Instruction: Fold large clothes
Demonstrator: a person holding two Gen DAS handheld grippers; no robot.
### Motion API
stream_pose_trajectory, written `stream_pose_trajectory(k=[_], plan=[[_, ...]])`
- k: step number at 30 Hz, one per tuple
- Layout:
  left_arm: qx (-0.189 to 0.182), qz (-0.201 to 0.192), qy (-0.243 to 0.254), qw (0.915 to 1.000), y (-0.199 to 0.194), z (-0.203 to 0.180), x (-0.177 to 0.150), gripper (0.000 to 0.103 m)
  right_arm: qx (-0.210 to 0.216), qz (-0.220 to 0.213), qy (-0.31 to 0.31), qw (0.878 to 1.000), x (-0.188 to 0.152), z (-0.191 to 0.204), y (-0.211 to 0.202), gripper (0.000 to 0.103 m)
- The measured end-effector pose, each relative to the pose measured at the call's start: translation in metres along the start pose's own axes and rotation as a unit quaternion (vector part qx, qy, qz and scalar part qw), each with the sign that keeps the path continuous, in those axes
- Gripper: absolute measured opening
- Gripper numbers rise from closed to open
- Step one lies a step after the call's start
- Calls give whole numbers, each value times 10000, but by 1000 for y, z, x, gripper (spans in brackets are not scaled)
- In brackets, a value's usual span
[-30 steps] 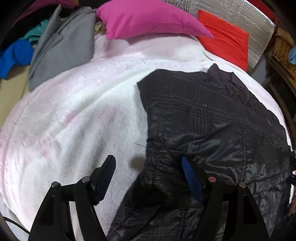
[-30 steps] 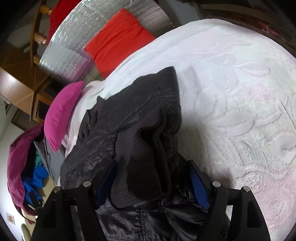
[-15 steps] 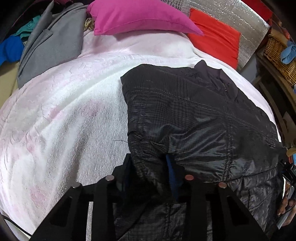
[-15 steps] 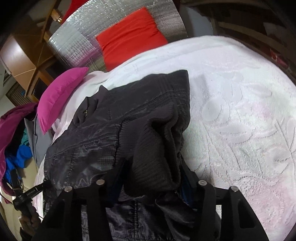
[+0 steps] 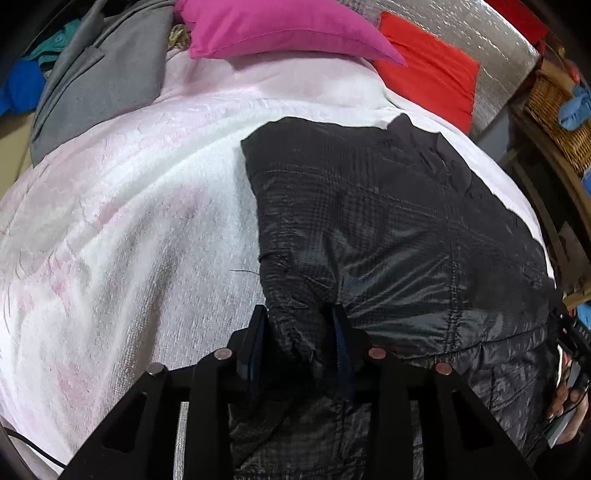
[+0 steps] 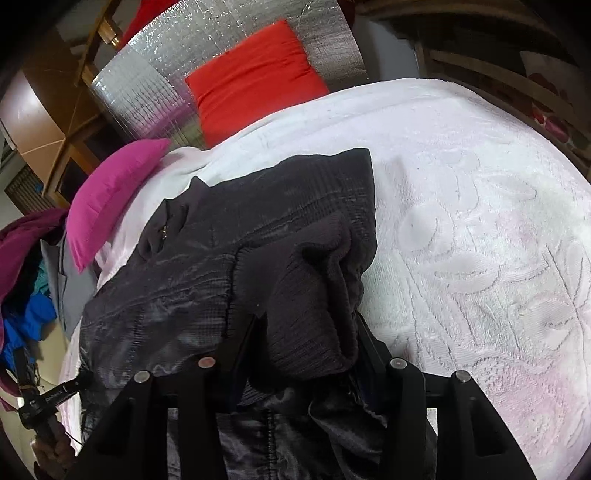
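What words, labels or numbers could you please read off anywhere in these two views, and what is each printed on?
"DAS": white letters on the black handle of the other claw at the right edge of the left wrist view; cut off, so partly read.
White lettering on the black handle at the lower left of the right wrist view: too small and blurred to read.
No print is legible on the black jacket.

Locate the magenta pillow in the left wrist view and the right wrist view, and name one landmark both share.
Left wrist view: the magenta pillow lies at top centre, at the far end of the bed.
Right wrist view: the magenta pillow lies at the left, above the black jacket.
Shared landmark: the red cushion against the silver panel.
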State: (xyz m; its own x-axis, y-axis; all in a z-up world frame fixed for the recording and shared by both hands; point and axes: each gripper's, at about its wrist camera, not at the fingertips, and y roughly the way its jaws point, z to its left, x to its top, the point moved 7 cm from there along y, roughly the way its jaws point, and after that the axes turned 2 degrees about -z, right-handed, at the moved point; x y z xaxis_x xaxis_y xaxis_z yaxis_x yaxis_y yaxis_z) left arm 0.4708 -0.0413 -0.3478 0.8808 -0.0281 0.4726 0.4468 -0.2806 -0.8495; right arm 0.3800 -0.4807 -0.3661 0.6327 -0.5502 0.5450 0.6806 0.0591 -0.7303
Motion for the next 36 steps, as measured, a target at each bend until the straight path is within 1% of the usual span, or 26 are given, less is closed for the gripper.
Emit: stream_pose_trajectory(k=[2, 5, 8, 9, 11, 14, 18, 19, 20, 21, 23, 24, 27, 28, 29, 30, 31, 32, 33, 36], plan=[[-10, -28, -148, 9999, -3, 5, 1, 48, 78, 47, 158, 9998, 1, -4, -1, 58], [-63, -237, -292, 9993, -13, 11, 8, 51, 221, 9, 500, 9985, 8, -16, -5, 62], [118, -520, -326, 9980, -20, 15, 18, 53, 454, -236, 965, 9940, 17, -31, -14, 70], [168, -557, -328, 9978, -20, 17, 20, 53, 565, -267, 1132, 9916, 20, -36, -13, 70], [231, -550, -364, 9976, -15, 20, 25, 54, 623, -207, 1316, 9891, 21, -43, -5, 70], [155, -479, -421, 9978, -3, 16, 29, 54, 770, -101, 1462, 9862, 22, -44, 10, 70], [138, -446, -293, 9985, 7, 6, 31, 53, 725, -83, 1356, 9881, 22, -38, 25, 68], [129, -442, -242, 9986, 9, 2, 31, 49, 677, -165, 1261, 9896, 22, -36, 24, 58], [136, -444, -171, 9988, 10, -1, 30, 43, 734, -174, 1128, 9907, 23, -29, 25, 48], [200, -474, -66, 9987, 14, -8, 32, 42, 680, -198, 1059, 9919, 23, -26, 26, 48], [271, -547, 81, 9981, 12, -12, 32, 35, 526, -350, 851, 9944, 26, -20, 22, 43], [285, -584, 125, 9978, 10, -14, 32, 35, 489, -467, 769, 9947, 28, -16, 17, 42], [336, -562, 166, 9977, 11, -12, 31, 34, 525, -759, 534, 9943, 33, -6, 3, 41], [385, -511, 177, 9978, 12, -11, 29, 35, 479, -760, 482, 9948, 33, -5, 4, 41], [442, -473, 203, 9977, 15, -11, 28, 38, 397, -681, 495, 9957, 32, -6, 8, 41], [501, -474, 274, 9972, 16, -11, 27, 38, 306, -492, 571, 9967, 28, -11, 16, 41], [586, -467, 356, 9966, 17, -13, 26, 43, 292, -309, 690, 9967, 25, -16, 23, 43], [667, -451, 396, 9960, 17, -14, 26, 48, 381, -229, 836, 9955, 23, -20, 27, 44], [723, -456, 421, 9955, 15, -13, 24, 49, 461, -212, 960, 9941, 23, -22, 26, 45], [711, -488, 396, 9955, 9, -13, 22, 49, 463, -174, 1043, 9933, 24, -23, 18, 52]])
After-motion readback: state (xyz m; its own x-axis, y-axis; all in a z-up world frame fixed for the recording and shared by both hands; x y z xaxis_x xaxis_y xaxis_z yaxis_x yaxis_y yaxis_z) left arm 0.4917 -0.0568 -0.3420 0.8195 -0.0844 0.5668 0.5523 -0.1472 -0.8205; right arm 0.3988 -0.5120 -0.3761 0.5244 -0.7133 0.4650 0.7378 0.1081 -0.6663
